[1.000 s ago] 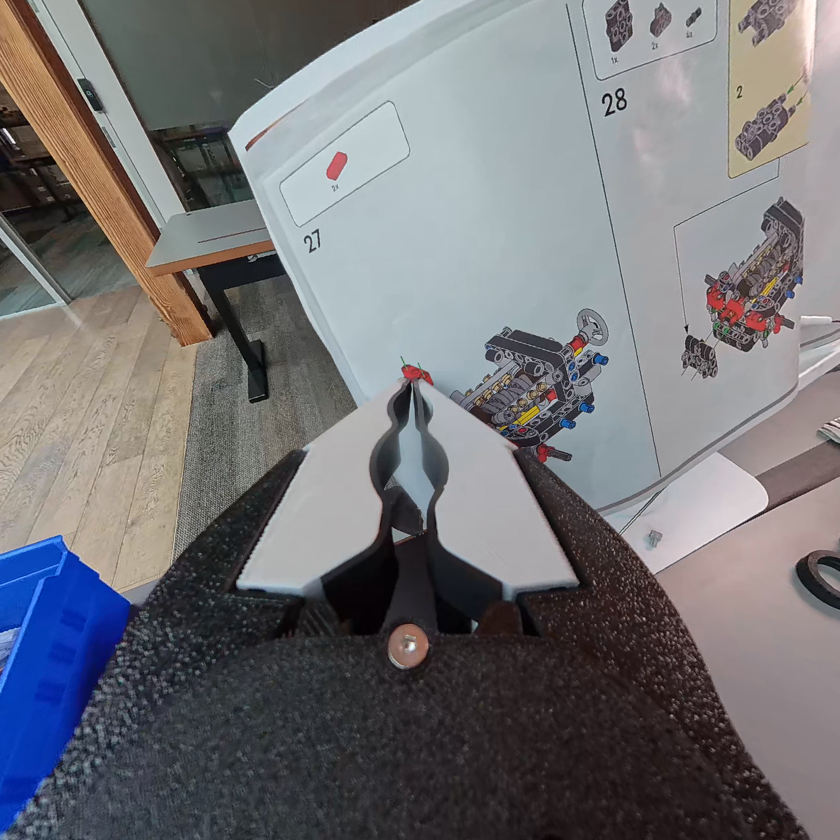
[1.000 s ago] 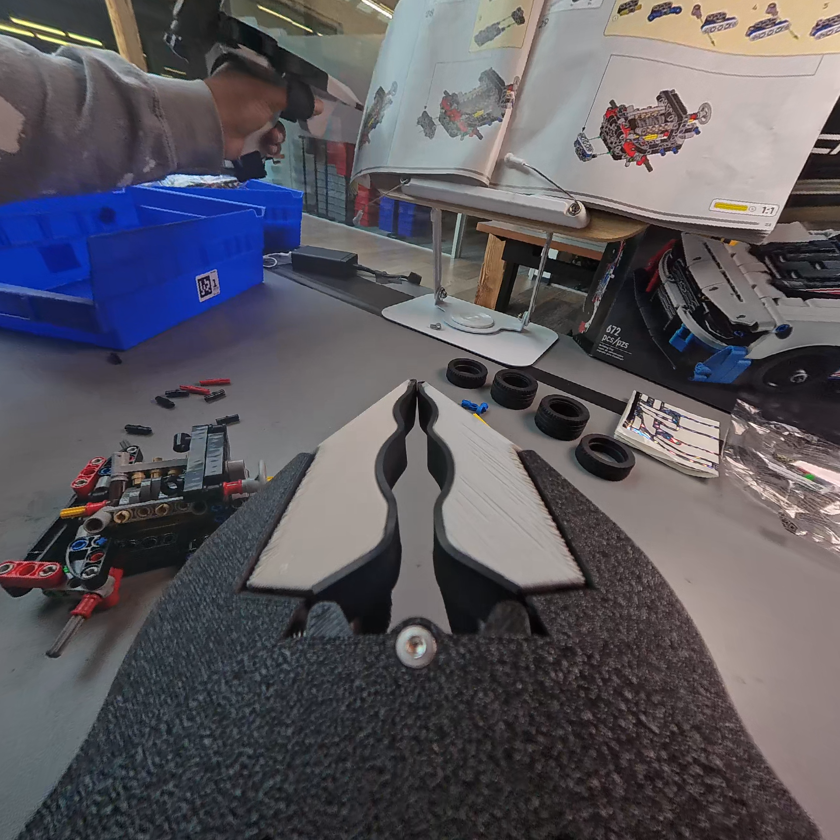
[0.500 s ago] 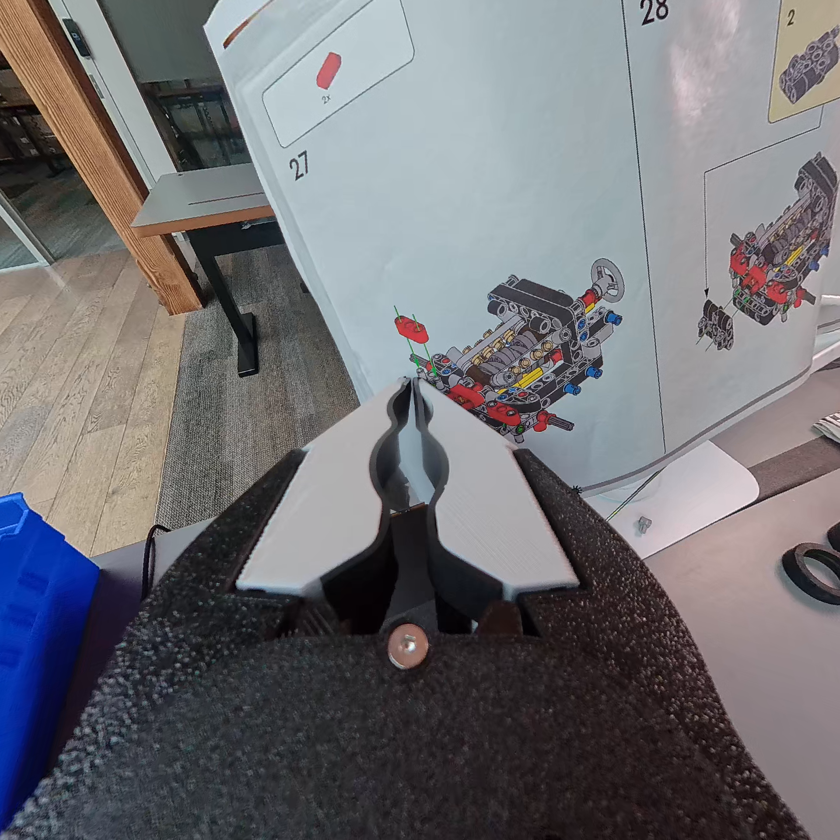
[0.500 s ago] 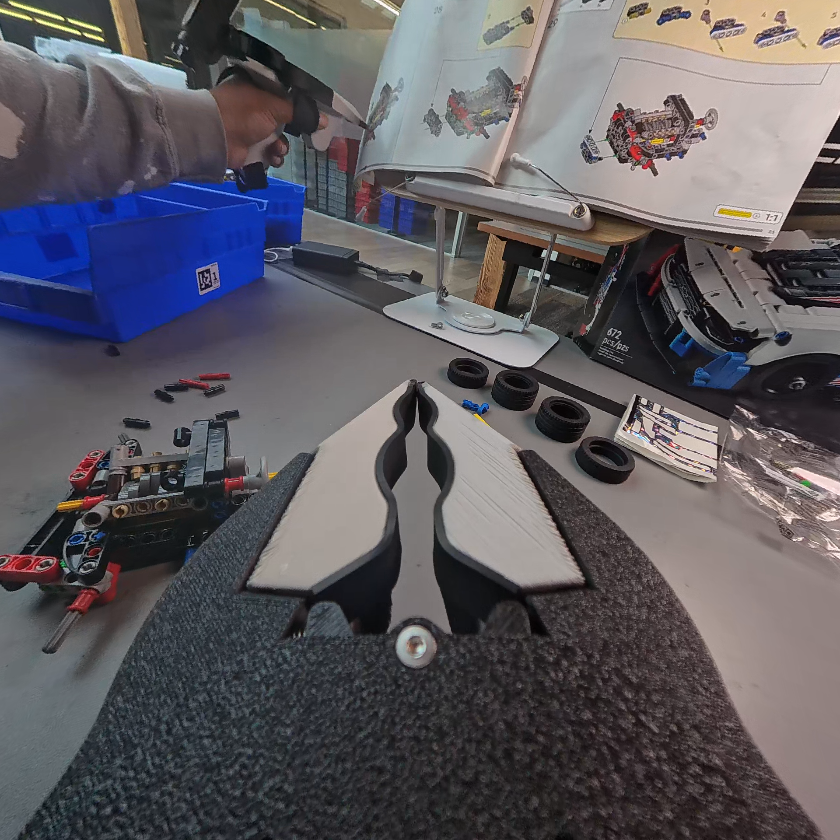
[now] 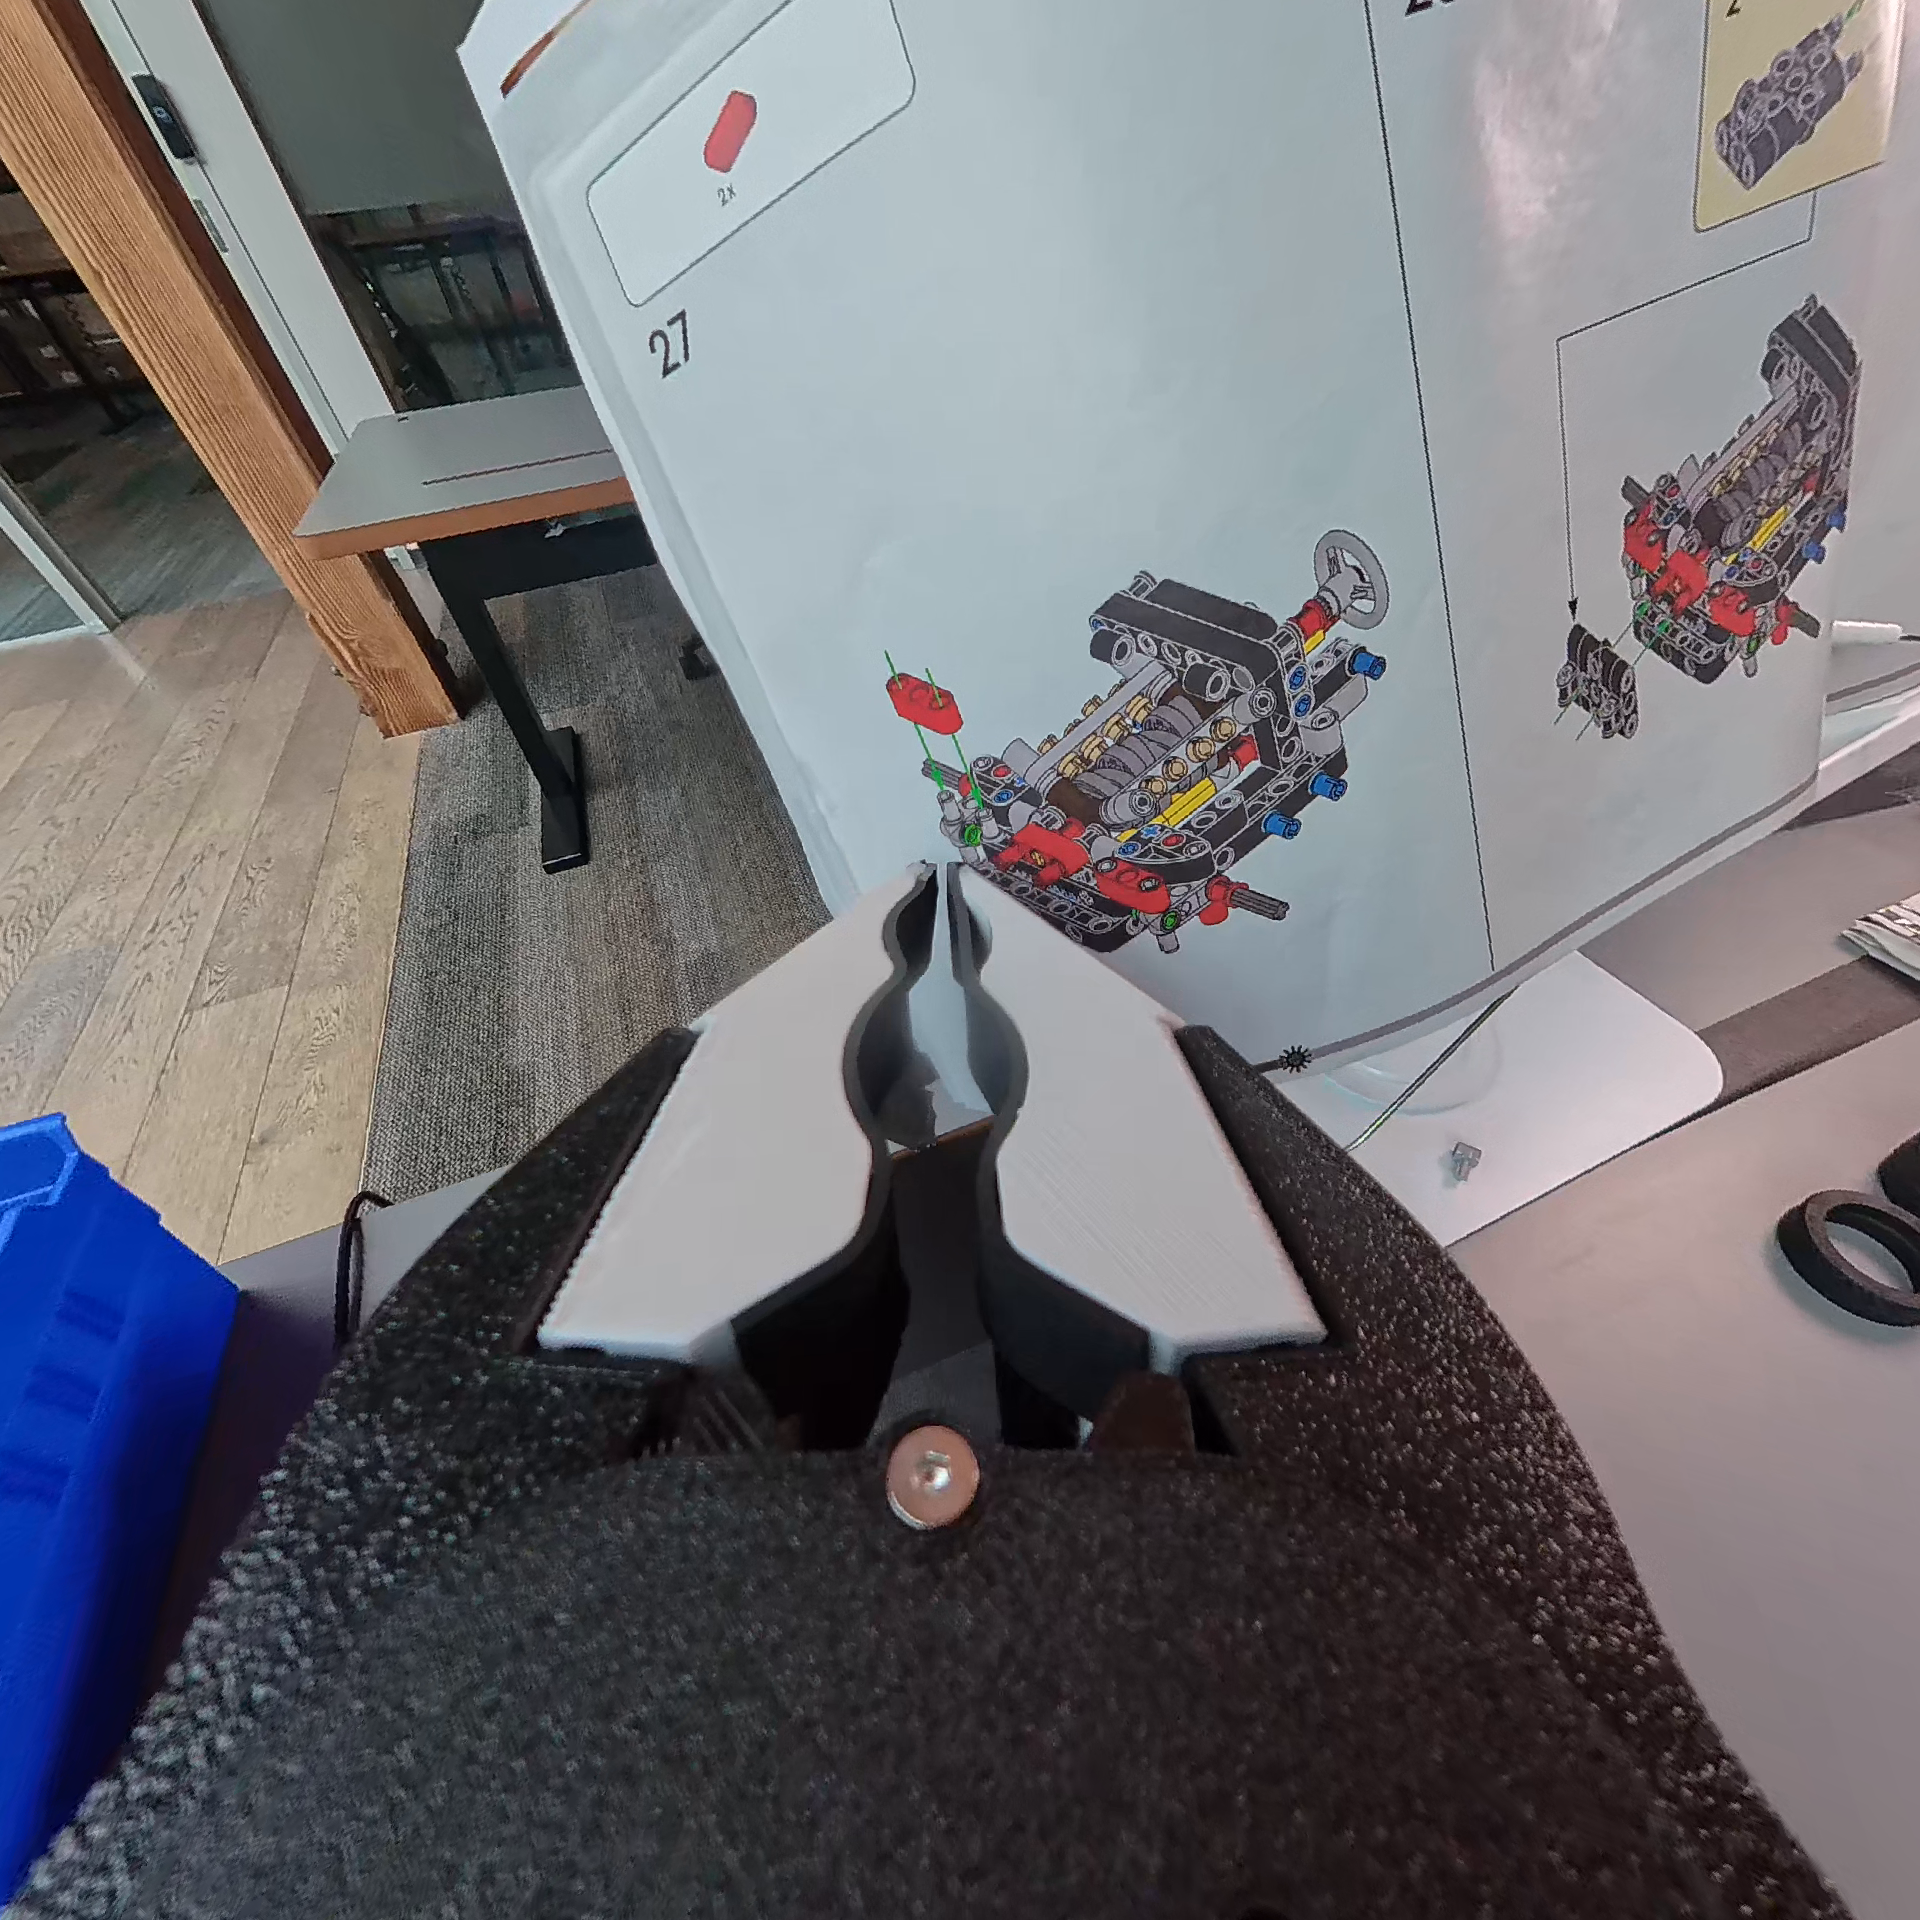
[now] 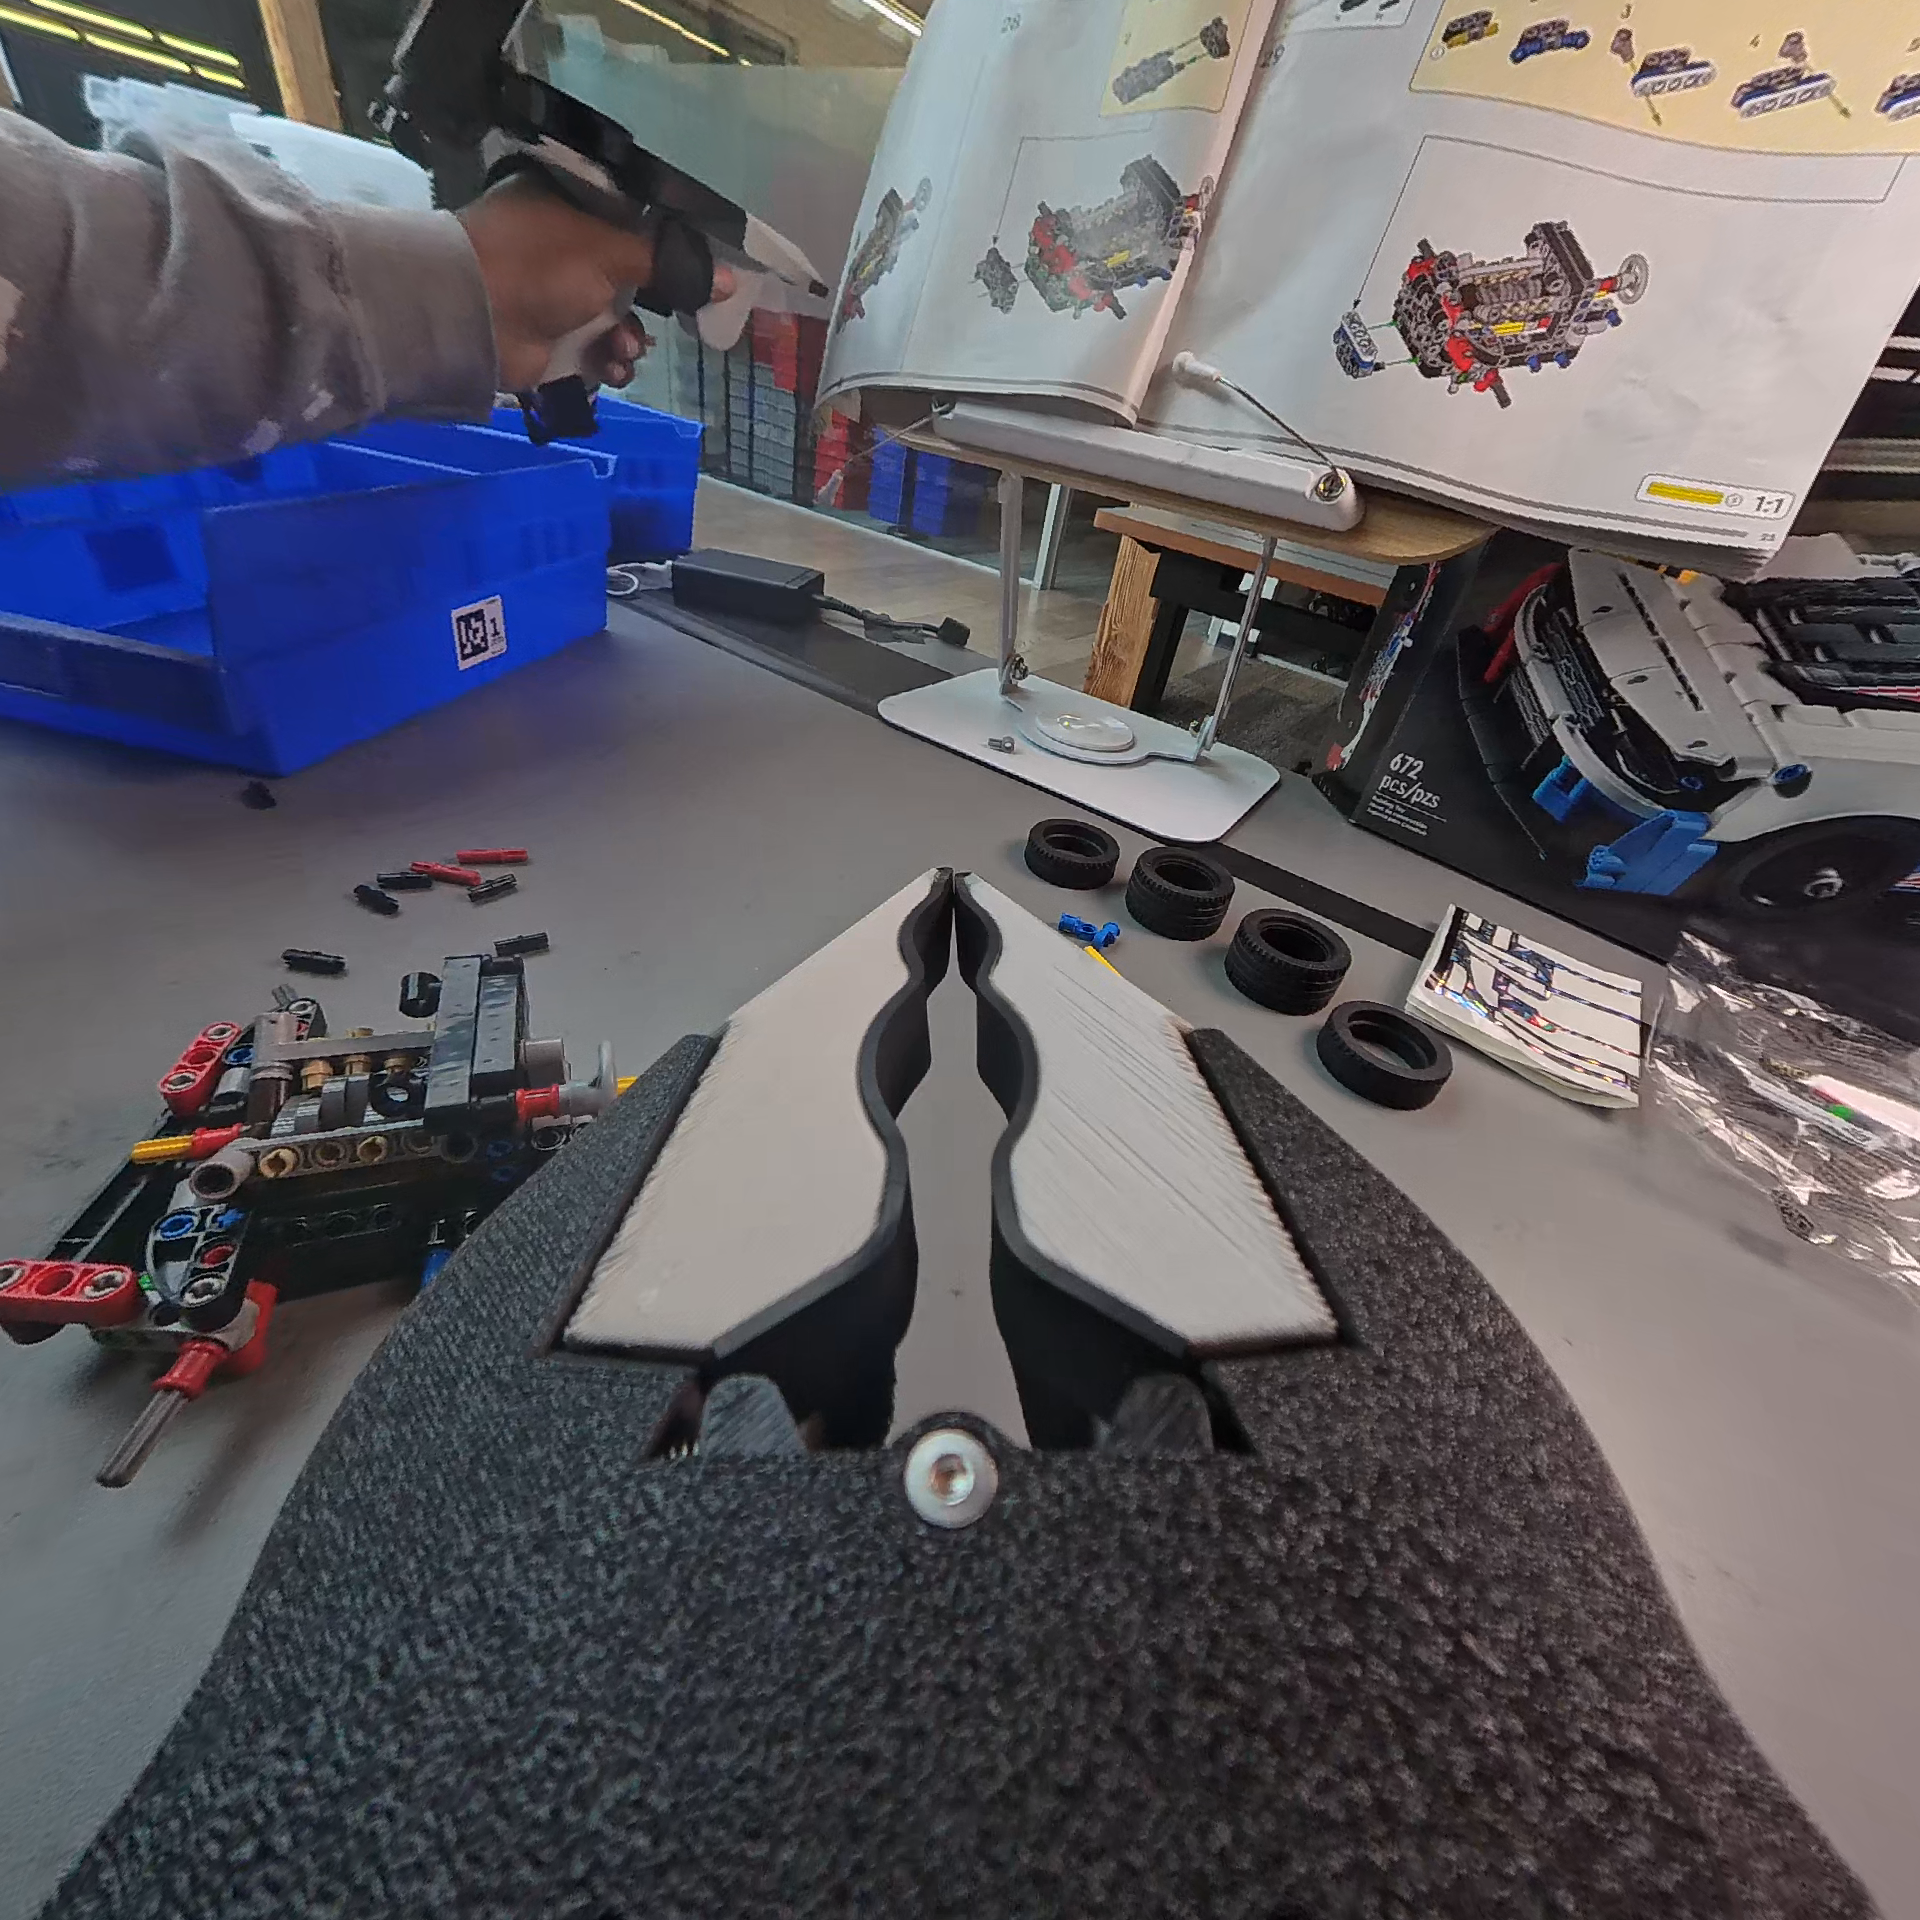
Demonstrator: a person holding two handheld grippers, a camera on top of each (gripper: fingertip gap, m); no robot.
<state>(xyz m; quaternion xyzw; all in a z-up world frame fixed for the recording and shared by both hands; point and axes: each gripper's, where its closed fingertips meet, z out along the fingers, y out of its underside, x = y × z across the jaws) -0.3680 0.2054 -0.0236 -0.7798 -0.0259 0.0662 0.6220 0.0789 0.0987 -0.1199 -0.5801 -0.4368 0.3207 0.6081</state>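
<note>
Up close, the left gripper (image 5: 943,871) has its grey jaws drawn together until the tips all but meet, with nothing between them. The tips sit right at the lower part of the left page of the open white instruction booklet (image 5: 1091,436), just beside the printed drawing of a brick assembly; whether they touch the paper I cannot tell. The booklet stands propped on a pale grey metal book stand (image 6: 1143,462) whose flat base rests on the grey surface (image 6: 727,748). In the right wrist view the same gripper (image 6: 800,283) appears farther off, held by a person's hand (image 6: 561,296) in a grey sleeve, above the blue plastic bins (image 6: 312,582).

The right gripper (image 6: 951,881) hangs low over the surface, its jaws likewise closed to a thin slit at the tips and empty. To its left lies a partly built black, grey and red brick chassis (image 6: 343,1112), with small loose red and black pins (image 6: 447,878) beyond it. Ahead and to the right, four small black rubber tyres (image 6: 1288,961) lie in a diagonal row, with a tiny blue pin (image 6: 1086,927) close to the gripper's tips. Past the tyres are a folded sticker sheet (image 6: 1527,1003), a crumpled clear plastic bag (image 6: 1797,1132) and the dark set box showing a white car (image 6: 1662,707).
</note>
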